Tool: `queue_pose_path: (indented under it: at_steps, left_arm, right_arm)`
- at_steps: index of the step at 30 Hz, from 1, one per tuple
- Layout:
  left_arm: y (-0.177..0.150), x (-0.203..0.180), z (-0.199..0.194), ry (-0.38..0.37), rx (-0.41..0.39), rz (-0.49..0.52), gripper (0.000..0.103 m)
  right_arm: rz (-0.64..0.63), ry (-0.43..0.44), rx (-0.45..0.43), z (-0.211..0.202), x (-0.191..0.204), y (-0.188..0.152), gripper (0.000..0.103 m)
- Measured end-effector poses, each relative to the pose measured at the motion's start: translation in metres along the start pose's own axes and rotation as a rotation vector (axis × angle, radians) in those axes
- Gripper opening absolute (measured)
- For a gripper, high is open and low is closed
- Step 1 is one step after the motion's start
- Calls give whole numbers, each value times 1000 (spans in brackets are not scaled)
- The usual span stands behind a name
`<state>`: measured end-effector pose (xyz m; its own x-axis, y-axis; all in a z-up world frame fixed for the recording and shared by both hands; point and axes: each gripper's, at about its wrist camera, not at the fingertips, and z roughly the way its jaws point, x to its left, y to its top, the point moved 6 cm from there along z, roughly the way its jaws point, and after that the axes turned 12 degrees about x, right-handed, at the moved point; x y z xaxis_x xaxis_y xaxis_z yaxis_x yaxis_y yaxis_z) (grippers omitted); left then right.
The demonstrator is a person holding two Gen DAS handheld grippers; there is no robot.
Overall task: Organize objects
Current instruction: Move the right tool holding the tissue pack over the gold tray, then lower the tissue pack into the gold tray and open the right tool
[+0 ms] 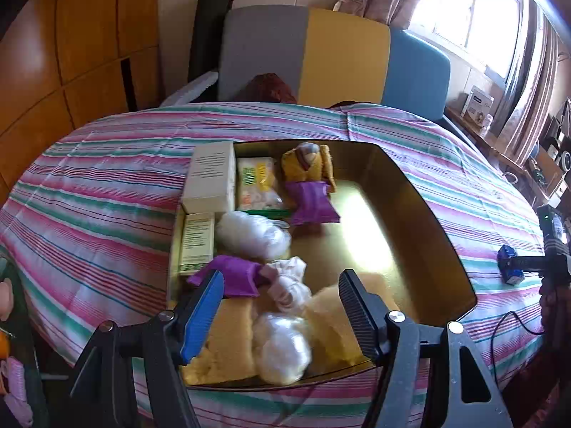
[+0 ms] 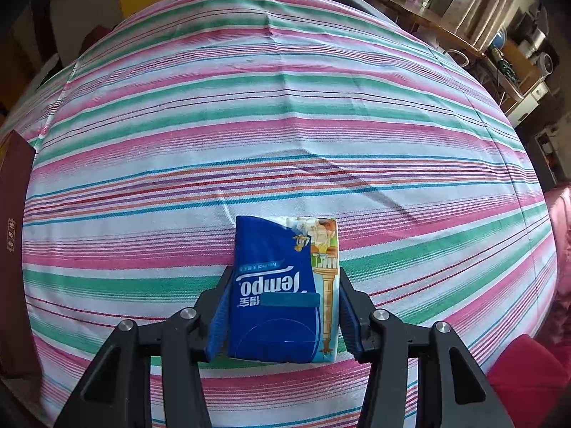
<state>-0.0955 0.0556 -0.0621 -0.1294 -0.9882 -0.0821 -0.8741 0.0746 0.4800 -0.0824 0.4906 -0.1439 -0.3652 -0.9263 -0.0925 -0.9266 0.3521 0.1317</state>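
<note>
A striped cloth (image 2: 285, 114) covers the table. On it sits a gold tray (image 1: 421, 221) already holding boxes (image 1: 210, 178), purple pouches (image 1: 310, 201) and white bags (image 1: 253, 235), so most sorting looks done. The left gripper (image 1: 282, 306) hangs above the tray, jaws wide and empty. The right gripper (image 2: 283, 306) clamps a blue tissue pack (image 2: 274, 285) resting on the cloth, not yet in the tray.
</note>
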Motion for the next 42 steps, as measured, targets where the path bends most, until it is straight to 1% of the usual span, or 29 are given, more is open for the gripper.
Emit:
queue_pose_path:
  at_steps: [1, 4, 7, 11, 15, 21, 23, 26, 29, 33, 38, 42]
  left_arm:
    - [-2, 3, 0, 8, 2, 0, 68]
    - [-6, 7, -1, -29, 9, -10, 68]
    - [-8, 8, -9, -58, -7, -8, 68]
    - [-9, 15, -14, -44, -23, -29, 68]
    - [-12, 15, -16, -27, -31, -26, 68]
    - [-14, 10, -22, -17, -50, -6, 68]
    - [-14, 10, -24, -20, -53, -9, 68]
    - [-14, 9, -25, -15, -55, -6, 68]
    - [-14, 9, -25, -11, -54, -5, 68]
    - [-14, 9, -24, -1, -53, -6, 68]
    - [-15, 13, -21, 6, -40, -19, 68]
    - [-16, 18, -18, 5, -25, -29, 68]
  right_arm:
    - [-5, -7, -1, 0, 1, -1, 52]
    - [-18, -30, -7, -1, 5, -3, 52]
    - [-23, -42, -13, -3, 8, -5, 52]
    - [-26, -51, -25, -6, 11, -8, 52]
    - [-38, -60, -30, -7, 17, -10, 52]
    - [-35, -55, -26, -7, 18, -12, 52]
    - [-30, -23, -29, -11, 22, -14, 52]
    - [-43, 12, -62, -25, 31, -14, 52]
    - [-82, 57, -110, -49, 52, -15, 52]
    - [-166, 142, -183, -92, 94, -19, 52]
    - [-317, 243, -246, -138, 171, -34, 52]
    - [-432, 304, -237, -149, 236, -46, 52]
